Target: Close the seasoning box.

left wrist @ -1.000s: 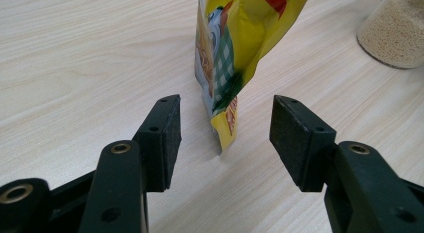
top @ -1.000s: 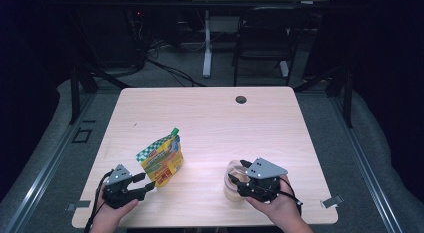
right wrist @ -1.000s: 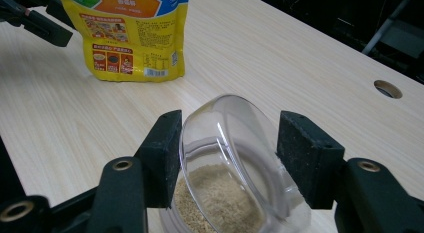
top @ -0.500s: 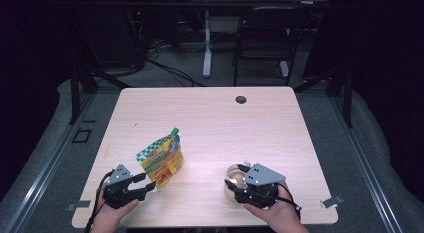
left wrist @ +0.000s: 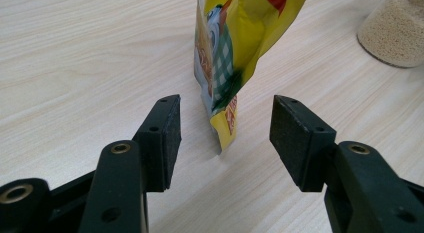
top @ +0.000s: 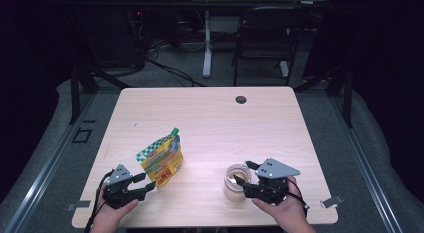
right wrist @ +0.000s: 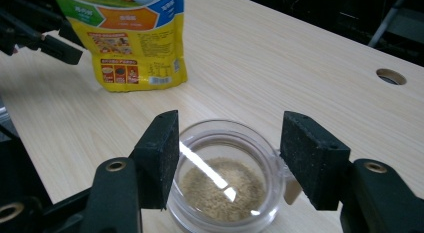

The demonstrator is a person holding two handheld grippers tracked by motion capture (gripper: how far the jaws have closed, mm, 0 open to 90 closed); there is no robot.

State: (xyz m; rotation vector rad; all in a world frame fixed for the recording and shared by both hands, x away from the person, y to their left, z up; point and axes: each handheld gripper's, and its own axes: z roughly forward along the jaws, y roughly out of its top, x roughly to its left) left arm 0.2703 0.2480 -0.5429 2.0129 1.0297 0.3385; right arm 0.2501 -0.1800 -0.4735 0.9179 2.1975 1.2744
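Note:
A yellow and green pouch (top: 161,160) with a green cap stands upright on the wooden table (top: 210,118), left of centre. My left gripper (top: 145,183) is open just in front of it; the pouch's lower corner (left wrist: 225,128) lies in line with the gap between the pads, slightly beyond them. A clear glass jar (top: 236,182) holding beige grains stands at the front right. My right gripper (top: 242,174) is open, its pads (right wrist: 162,153) on either side of the jar's rim (right wrist: 227,173), slightly above it.
A round cable hole (top: 241,99) lies near the table's far edge. Beyond the table are desk legs, cables and a chair (top: 260,43) on the dark floor. Metal clips (top: 331,202) sit at the table's front corners.
My right gripper has slid forward and left, so its jaws now flank the jar. The left gripper and the pouch have stayed in place.

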